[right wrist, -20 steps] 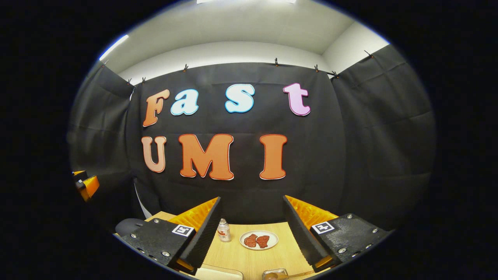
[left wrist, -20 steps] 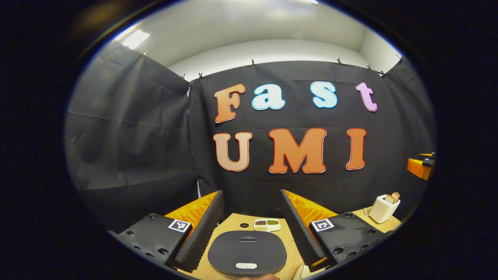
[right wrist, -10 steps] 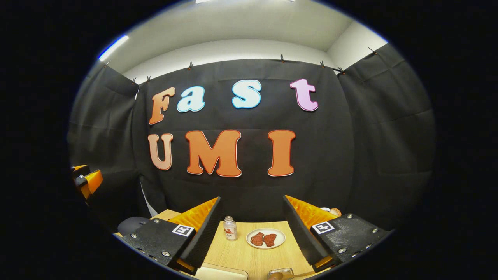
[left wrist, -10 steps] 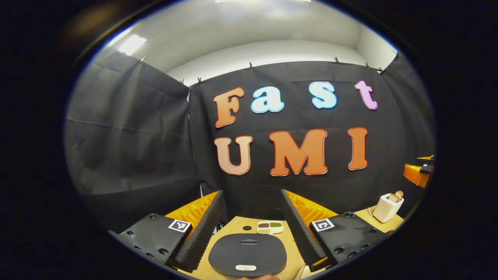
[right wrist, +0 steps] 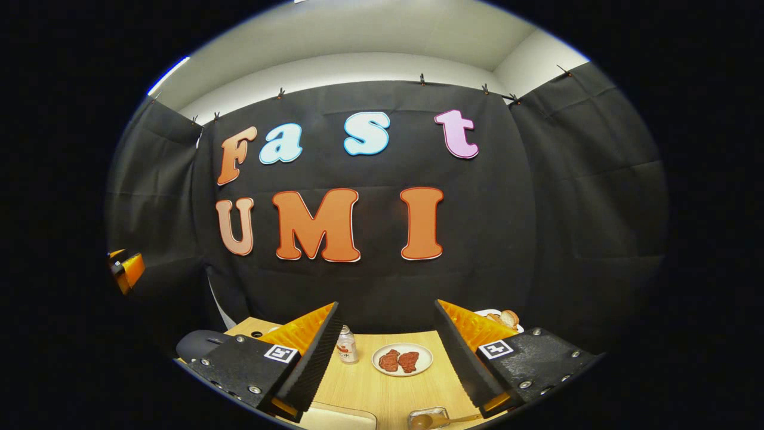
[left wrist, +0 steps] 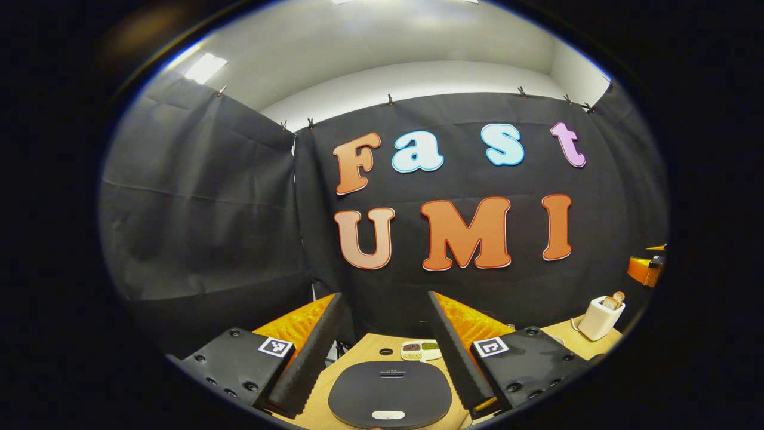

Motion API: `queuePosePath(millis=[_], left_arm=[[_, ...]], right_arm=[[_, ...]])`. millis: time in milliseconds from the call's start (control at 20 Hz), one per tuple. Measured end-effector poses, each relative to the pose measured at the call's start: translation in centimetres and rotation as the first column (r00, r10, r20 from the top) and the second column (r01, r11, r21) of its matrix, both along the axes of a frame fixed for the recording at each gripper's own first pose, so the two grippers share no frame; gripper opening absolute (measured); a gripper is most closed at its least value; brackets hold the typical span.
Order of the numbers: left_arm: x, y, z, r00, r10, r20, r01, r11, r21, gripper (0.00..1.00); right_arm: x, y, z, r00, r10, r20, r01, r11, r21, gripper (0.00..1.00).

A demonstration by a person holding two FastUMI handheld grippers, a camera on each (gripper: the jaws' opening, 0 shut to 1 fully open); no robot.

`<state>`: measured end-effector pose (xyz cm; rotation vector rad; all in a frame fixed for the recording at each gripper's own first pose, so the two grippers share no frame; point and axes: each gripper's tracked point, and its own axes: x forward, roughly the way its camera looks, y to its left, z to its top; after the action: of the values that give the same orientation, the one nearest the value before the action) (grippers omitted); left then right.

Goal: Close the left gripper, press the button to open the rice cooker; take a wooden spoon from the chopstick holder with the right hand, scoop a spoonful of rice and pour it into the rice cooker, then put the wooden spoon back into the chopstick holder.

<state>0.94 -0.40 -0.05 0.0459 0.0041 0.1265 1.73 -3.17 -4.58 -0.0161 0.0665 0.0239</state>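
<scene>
In the left gripper view the rice cooker (left wrist: pixel 388 391) sits low between my fingers, its dark lid down, with a small white button (left wrist: pixel 388 414) at its near edge. My left gripper (left wrist: pixel 383 304) is open above and behind it, nothing between the jaws. In the right gripper view my right gripper (right wrist: pixel 387 307) is also open and holds nothing. A wooden spoon (right wrist: pixel 421 421) rests on a small clear container (right wrist: pixel 431 413) at the bottom edge, just below the right finger. The rice cooker (right wrist: pixel 200 343) shows as a dark dome at the far left.
A divided dish of grains (left wrist: pixel 421 349) lies behind the cooker. A white toaster-like box (left wrist: pixel 600 316) stands at the right. The wooden table (right wrist: pixel 388 388) carries a small bottle (right wrist: pixel 345 346), a plate of red meat (right wrist: pixel 402 360) and a plate of bread (right wrist: pixel 504 318).
The left gripper view has drifted slightly left, so the cooker sits a bit more right and lower. The right gripper view shows more of the table; the bread plate came into sight.
</scene>
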Motion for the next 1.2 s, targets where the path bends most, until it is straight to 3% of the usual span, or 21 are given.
queuePosePath(millis=[50,150,300,350,450,500,550,750,800,850,950,1050,1200], left_arm=[[0.3,-0.1,-0.1,1.0,-0.013,-0.009,0.013,1.0,0.003,0.94],[0.9,-0.1,-0.9,0.999,-0.033,-0.039,0.033,0.999,-0.001,0.8],[1.9,0.5,-3.0,0.993,-0.03,-0.116,0.028,1.0,-0.011,0.28],[2.2,-0.2,-4.3,0.985,-0.063,-0.161,0.058,0.998,-0.036,0.11],[2.8,-1.7,-8.1,0.947,-0.139,-0.29,0.117,0.989,-0.094,0.11],[2.7,-1.2,-10.2,0.923,-0.113,-0.368,0.078,0.991,-0.107,0.1],[2.9,-2.2,-12.3,0.884,-0.153,-0.442,0.091,0.983,-0.158,0.05],[1.9,-2.4,-17.7,0.734,-0.226,-0.64,0.058,0.96,-0.272,0.02],[1.0,-2.5,-19.5,0.659,-0.243,-0.712,0.053,0.959,-0.278,0.05],[-0.3,-2.4,-21.6,0.585,-0.246,-0.773,0.023,0.958,-0.287,0.02],[-1.2,-2.9,-24.2,0.491,-0.277,-0.826,-0.014,0.946,-0.325,0.05],[-1.6,-2.8,-25.4,0.442,-0.292,-0.848,-0.043,0.938,-0.345,0.05],[-1.5,-2.7,-26.7,0.407,-0.319,-0.856,-0.074,0.923,-0.378,0.05]], right_arm=[[0.0,-0.4,-0.2,1.0,-0.012,-0.004,0.012,1.0,-0.007,0.95],[-0.4,-1.3,-1.0,0.999,-0.038,-0.021,0.037,0.999,-0.011,0.95],[-0.9,-2.5,-2.0,0.996,-0.076,-0.047,0.075,0.997,-0.008,0.94],[-1.2,-3.1,-2.4,0.994,-0.091,-0.058,0.09,0.996,-0.009,0.95],[-1.6,-3.9,-3.2,0.99,-0.116,-0.078,0.116,0.993,-0.007,0.94],[-1.9,-4.3,-3.5,0.988,-0.126,-0.089,0.126,0.992,-0.006,0.95],[-2.1,-4.7,-3.8,0.986,-0.138,-0.099,0.138,0.99,-0.009,0.95],[-3.5,-6.6,-5.2,0.973,-0.187,-0.133,0.185,0.982,-0.028,0.95],[-3.7,-7.0,-5.5,0.97,-0.198,-0.143,0.195,0.98,-0.032,0.95],[-4.0,-7.4,-6.0,0.966,-0.207,-0.154,0.203,0.978,-0.037,0.95],[-4.6,-8.5,-6.9,0.955,-0.241,-0.175,0.233,0.97,-0.066,0.95],[-5.1,-9.1,-7.8,0.945,-0.257,-0.201,0.248,0.966,-0.071,0.95],[-5.7,-9.5,-8.8,0.935,-0.265,-0.234,0.256,0.964,-0.07,0.95]])
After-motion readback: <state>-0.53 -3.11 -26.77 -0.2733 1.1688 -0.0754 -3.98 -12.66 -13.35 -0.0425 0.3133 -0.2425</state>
